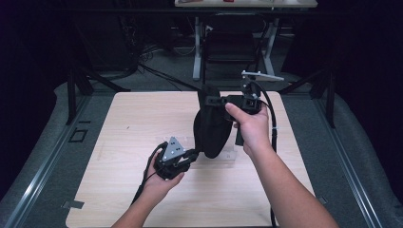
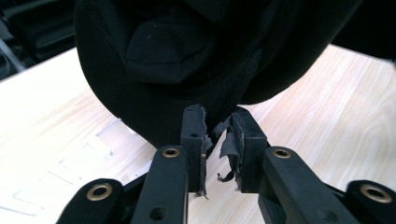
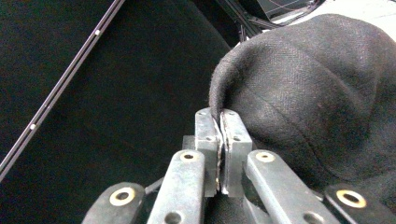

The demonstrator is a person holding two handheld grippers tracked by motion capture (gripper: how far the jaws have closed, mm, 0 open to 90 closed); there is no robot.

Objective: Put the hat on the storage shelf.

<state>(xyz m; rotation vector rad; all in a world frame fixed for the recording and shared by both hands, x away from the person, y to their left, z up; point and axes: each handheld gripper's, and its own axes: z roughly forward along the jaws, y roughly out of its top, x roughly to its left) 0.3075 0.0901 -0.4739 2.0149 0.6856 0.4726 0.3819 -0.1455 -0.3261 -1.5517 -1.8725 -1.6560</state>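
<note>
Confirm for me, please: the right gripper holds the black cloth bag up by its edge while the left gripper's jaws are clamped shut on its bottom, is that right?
Not quite. The right gripper does hold the black cloth bag up by its edge, but the left gripper's jaws stand slightly apart at its bottom, not clamped, as the left gripper view shows.

The pale wooden surface [image 1: 142, 118] sits lit at the centre of a dim room, on grey carpeted floor [image 1: 43, 156]. Metal floor rails [image 1: 35, 164] run along it at 9 and 3 o'clock. At 12 o'clock stands a white-legged desk [image 1: 197, 52] with a dark chair [image 1: 230, 47] beneath, cables [image 1: 157, 71] trailing at 11 o'clock.
</note>
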